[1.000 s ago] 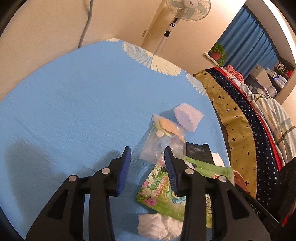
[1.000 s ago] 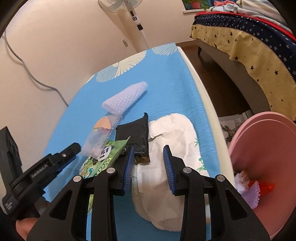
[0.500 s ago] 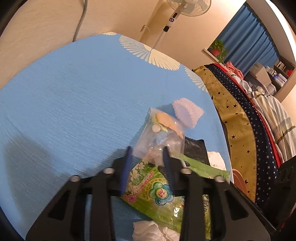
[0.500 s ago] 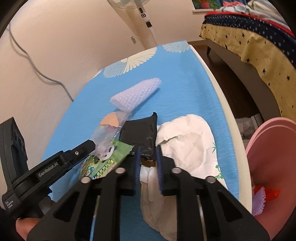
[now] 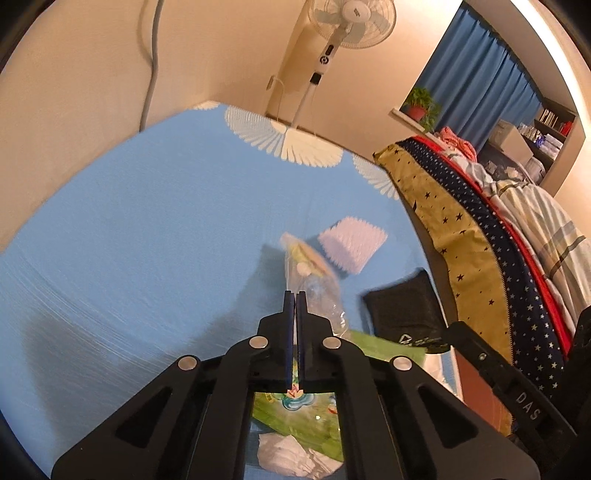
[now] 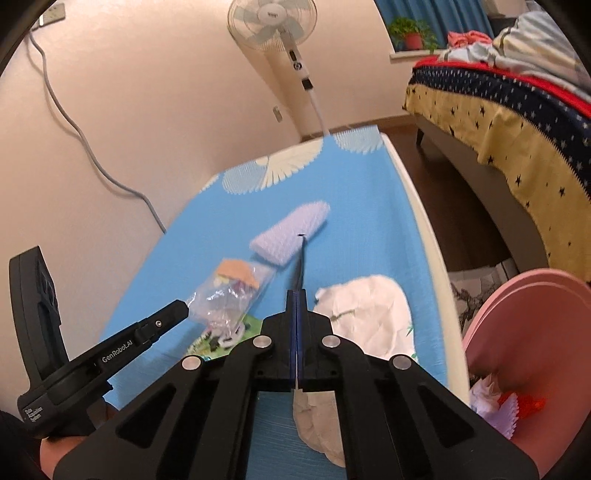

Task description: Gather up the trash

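The left claw is pressed shut on the near edge of a clear plastic bag, which sticks out ahead of its tips above the blue desk. Under its arms lies a green printed packet, and nearer still a crumpled white tissue. Ahead and to its right sits a lilac foam sleeve.

The right claw is closed on a black pouch, seen edge-on as a thin dark strip rising from between its tips; in the left view the same pouch hangs right of the left claw. Just right of the right claw lies a wrinkled white paper sheet. Farther right, off the desk edge, a pink bin holds scraps. A standing fan and a bed stand beyond.
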A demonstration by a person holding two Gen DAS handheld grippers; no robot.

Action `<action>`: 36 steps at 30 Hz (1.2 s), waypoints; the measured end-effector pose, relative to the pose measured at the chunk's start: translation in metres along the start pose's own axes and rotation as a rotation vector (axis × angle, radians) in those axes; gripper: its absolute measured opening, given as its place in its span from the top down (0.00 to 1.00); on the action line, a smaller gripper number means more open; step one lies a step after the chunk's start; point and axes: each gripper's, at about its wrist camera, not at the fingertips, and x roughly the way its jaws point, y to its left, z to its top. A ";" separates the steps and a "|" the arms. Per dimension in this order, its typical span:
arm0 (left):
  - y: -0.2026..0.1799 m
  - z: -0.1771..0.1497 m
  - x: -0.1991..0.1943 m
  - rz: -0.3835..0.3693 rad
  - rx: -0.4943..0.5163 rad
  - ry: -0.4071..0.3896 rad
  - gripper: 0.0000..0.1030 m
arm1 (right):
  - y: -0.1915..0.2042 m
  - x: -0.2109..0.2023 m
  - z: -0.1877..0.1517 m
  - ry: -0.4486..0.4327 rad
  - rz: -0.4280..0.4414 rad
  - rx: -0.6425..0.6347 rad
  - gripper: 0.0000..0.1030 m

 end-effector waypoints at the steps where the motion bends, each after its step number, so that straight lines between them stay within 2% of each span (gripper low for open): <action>1: -0.001 0.001 -0.004 -0.001 0.004 -0.009 0.99 | 0.001 -0.005 0.002 -0.013 0.001 -0.002 1.00; 16: -0.033 0.009 -0.074 -0.012 0.148 -0.128 0.99 | 0.010 -0.080 0.011 -0.124 -0.034 -0.068 1.00; 22: -0.036 0.005 -0.096 -0.031 0.152 -0.145 0.99 | -0.014 -0.093 0.004 -0.117 -0.078 -0.025 0.99; 23: -0.035 0.004 -0.098 -0.034 0.148 -0.143 0.99 | -0.020 -0.092 0.002 -0.104 -0.079 -0.003 0.95; 27: -0.035 -0.001 -0.100 -0.045 0.130 -0.133 0.99 | -0.026 -0.081 -0.010 -0.053 -0.069 0.026 0.92; 31: -0.035 -0.001 -0.103 -0.050 0.130 -0.137 1.00 | -0.018 -0.062 -0.026 0.005 -0.075 -0.013 0.69; 32: -0.035 -0.001 -0.103 -0.050 0.129 -0.138 1.00 | -0.016 -0.058 -0.029 0.015 -0.078 -0.022 0.66; 36: -0.034 0.001 -0.104 -0.055 0.117 -0.144 1.00 | -0.006 -0.048 -0.041 0.050 -0.093 -0.079 0.63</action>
